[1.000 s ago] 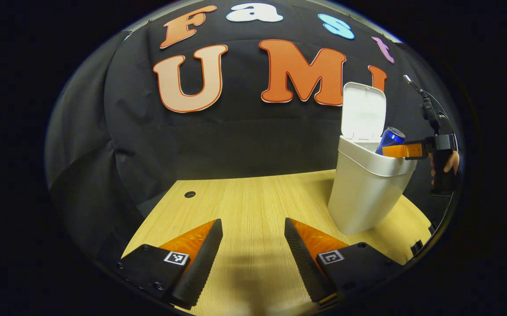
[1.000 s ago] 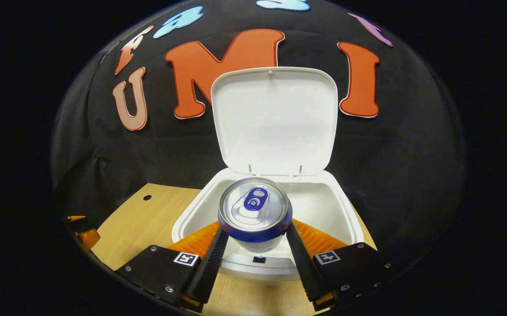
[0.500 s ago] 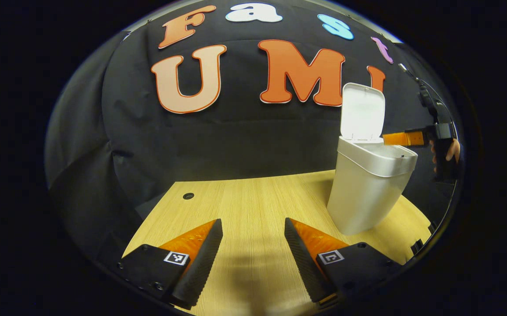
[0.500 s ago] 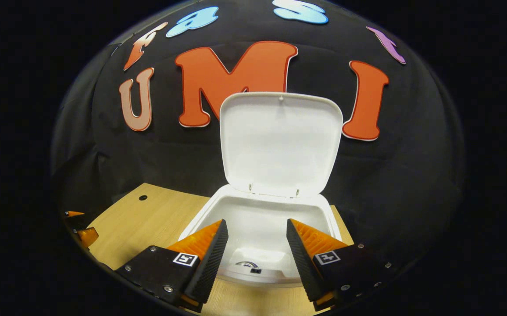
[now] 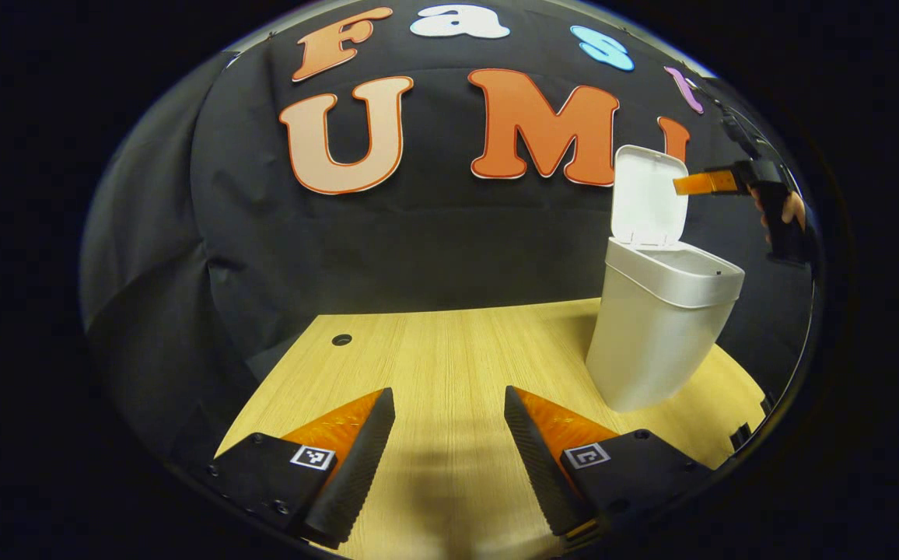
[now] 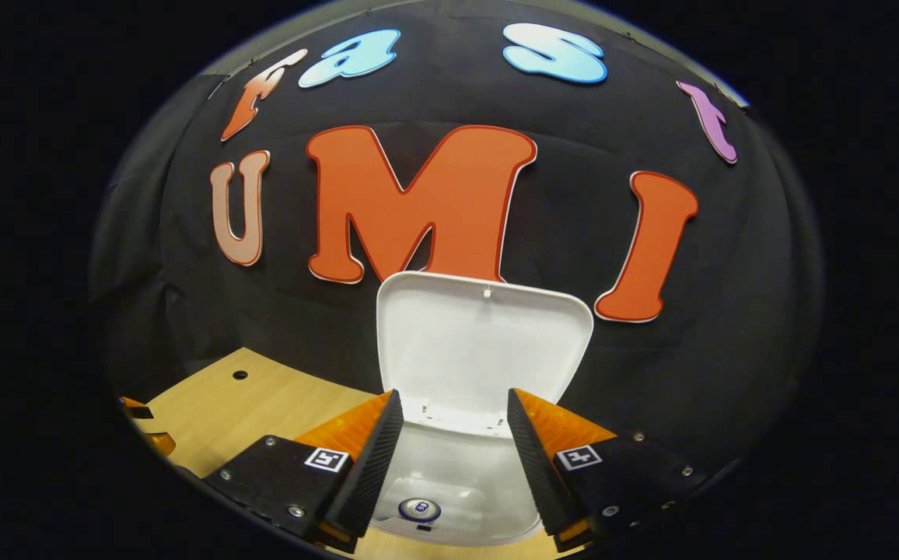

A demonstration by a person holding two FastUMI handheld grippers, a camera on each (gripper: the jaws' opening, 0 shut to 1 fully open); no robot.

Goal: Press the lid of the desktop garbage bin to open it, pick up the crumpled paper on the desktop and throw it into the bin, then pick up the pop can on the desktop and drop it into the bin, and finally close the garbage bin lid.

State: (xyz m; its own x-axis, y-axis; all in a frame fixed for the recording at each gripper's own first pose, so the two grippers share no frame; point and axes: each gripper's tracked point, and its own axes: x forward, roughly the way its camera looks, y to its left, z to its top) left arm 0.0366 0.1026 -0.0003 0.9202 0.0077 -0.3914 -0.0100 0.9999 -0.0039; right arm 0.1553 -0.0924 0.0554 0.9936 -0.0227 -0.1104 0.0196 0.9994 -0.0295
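The white desktop bin [image 5: 655,334] stands on the wooden desk [image 5: 449,358] at the right, its lid [image 5: 646,194] raised upright. In the right gripper view I look down past the lid [image 6: 480,350] into the bin [image 6: 457,474], where the pop can [image 6: 419,509] lies at the bottom. My right gripper [image 6: 449,459] is open and empty above the bin's mouth; the left gripper view shows it [image 5: 687,185] level with the lid's top, held by a hand [image 5: 792,210]. My left gripper [image 5: 449,451] hovers open over the desk, left of the bin.
A small round hole [image 5: 341,340] sits in the desk near its far left edge. Black cloth hangs behind and to the left of the desk. The left gripper's tips [image 6: 142,424] peek in at the left edge of the right gripper view.
The right gripper let go of the can, which dropped into the bin. The gripper then rose from the bin's rim to the height of the lid's top. The left gripper hardly moved.
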